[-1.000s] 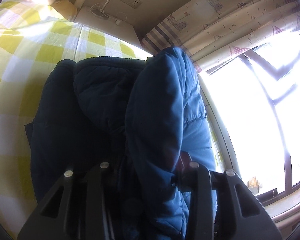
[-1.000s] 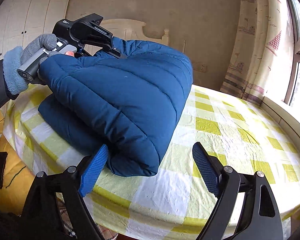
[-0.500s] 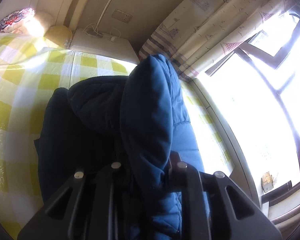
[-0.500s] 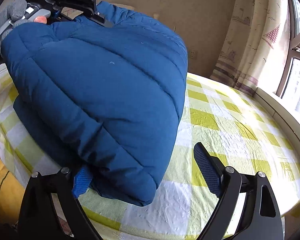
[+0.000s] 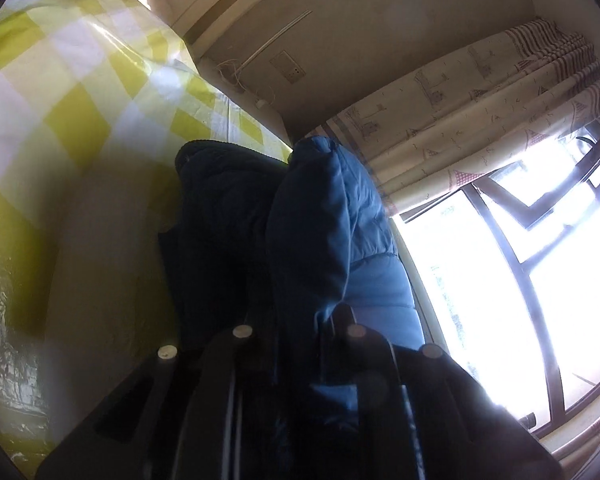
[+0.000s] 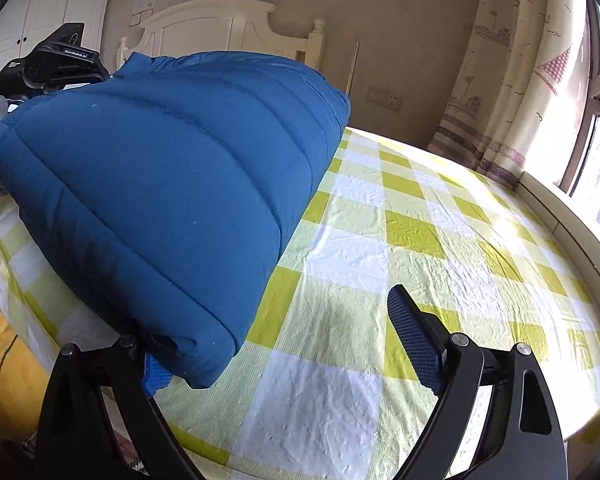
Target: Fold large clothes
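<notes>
Bed point(image 6: 420, 240) with check sheet | jacket point(image 6: 172, 184) lies bunched at its near-left edge | my left gripper point(image 5: 296, 332) has just clenched on a jacket fold, lifting it | right gripper point(image 6: 276, 344) gapes, empty, beside the hem | fold-over can proceed.

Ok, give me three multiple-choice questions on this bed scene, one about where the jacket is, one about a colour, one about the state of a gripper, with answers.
1. Where does the blue jacket lie?
A. on the checked bedsheet
B. on the windowsill
C. in the wardrobe

2. What colours is the bedsheet?
A. red and black
B. yellow-green and white
C. plain grey

3. How is the left gripper?
A. wide open over the sheet
B. shut on the jacket
C. holding a curtain

Answers: 1 A, the jacket rests on the bed's sheet; 2 B, the checks show it; 3 B, its fingers pinch a quilted fold, while the right gripper stands open.
</notes>
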`<state>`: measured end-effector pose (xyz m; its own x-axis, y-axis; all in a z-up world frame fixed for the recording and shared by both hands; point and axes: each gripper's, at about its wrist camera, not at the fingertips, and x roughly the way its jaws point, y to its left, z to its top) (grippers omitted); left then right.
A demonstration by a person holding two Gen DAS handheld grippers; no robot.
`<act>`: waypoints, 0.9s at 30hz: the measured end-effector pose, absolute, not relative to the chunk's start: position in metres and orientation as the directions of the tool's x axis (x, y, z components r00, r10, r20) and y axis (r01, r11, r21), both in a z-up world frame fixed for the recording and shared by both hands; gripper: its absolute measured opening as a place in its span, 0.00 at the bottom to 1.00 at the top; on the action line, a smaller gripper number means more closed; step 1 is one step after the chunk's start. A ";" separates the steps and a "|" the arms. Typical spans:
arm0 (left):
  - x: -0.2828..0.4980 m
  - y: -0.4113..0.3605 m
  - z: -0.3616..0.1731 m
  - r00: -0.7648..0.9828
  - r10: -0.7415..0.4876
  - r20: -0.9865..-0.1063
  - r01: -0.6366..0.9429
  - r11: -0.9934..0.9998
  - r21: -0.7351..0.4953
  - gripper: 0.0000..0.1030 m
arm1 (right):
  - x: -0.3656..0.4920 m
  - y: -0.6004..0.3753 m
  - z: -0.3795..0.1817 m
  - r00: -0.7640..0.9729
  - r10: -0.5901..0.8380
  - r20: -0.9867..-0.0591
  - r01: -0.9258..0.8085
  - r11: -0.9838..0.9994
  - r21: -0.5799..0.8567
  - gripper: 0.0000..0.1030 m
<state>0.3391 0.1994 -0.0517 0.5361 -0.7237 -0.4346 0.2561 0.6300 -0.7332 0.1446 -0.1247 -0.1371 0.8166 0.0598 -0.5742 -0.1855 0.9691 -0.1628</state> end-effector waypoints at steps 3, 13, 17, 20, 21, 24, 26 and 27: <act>0.339 0.187 -0.030 0.541 -0.682 -0.492 0.290 0.700 -0.653 0.13 | 0.148 -0.130 -0.137 0.804 0.077 -0.590 -0.188 0.974 -0.128 0.82; 0.329 0.199 -0.052 0.566 -0.679 -0.467 0.286 0.693 -0.661 0.15 | 0.075 -0.135 -0.087 0.869 0.246 -0.429 -0.286 0.958 -0.030 0.83; 0.327 0.199 -0.054 0.572 -0.681 -0.459 0.286 0.689 -0.666 0.16 | 0.079 -0.104 -0.054 0.887 0.279 -0.369 -0.320 0.946 -0.056 0.83; 0.329 0.198 -0.055 0.574 -0.683 -0.451 0.277 0.680 -0.678 0.19 | 0.111 -0.071 -0.039 0.871 0.320 -0.374 -0.354 0.935 -0.023 0.83; 0.330 0.198 -0.058 0.576 -0.677 -0.457 0.275 0.687 -0.672 0.21 | 0.118 -0.055 -0.035 0.868 0.336 -0.367 -0.374 0.927 -0.035 0.84; 0.333 0.198 -0.053 0.583 -0.636 -0.505 0.240 0.728 -0.642 0.44 | 0.137 0.001 -0.057 0.835 0.333 -0.438 -0.443 0.880 -0.174 0.90; 0.329 0.204 -0.040 0.623 -0.555 -0.551 0.191 0.792 -0.580 0.58 | 0.149 0.031 -0.095 0.829 0.239 -0.506 -0.441 0.836 -0.326 0.95; 0.324 0.210 -0.029 0.655 -0.515 -0.552 0.163 0.810 -0.563 0.58 | 0.148 0.033 -0.101 0.845 0.238 -0.479 -0.432 0.832 -0.349 0.95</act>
<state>0.3239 0.2098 -0.0289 0.6553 -0.5153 -0.5523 0.1626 0.8103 -0.5630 0.1477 0.0325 -0.1008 0.8451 0.2382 -0.4787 -0.4319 0.8319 -0.3485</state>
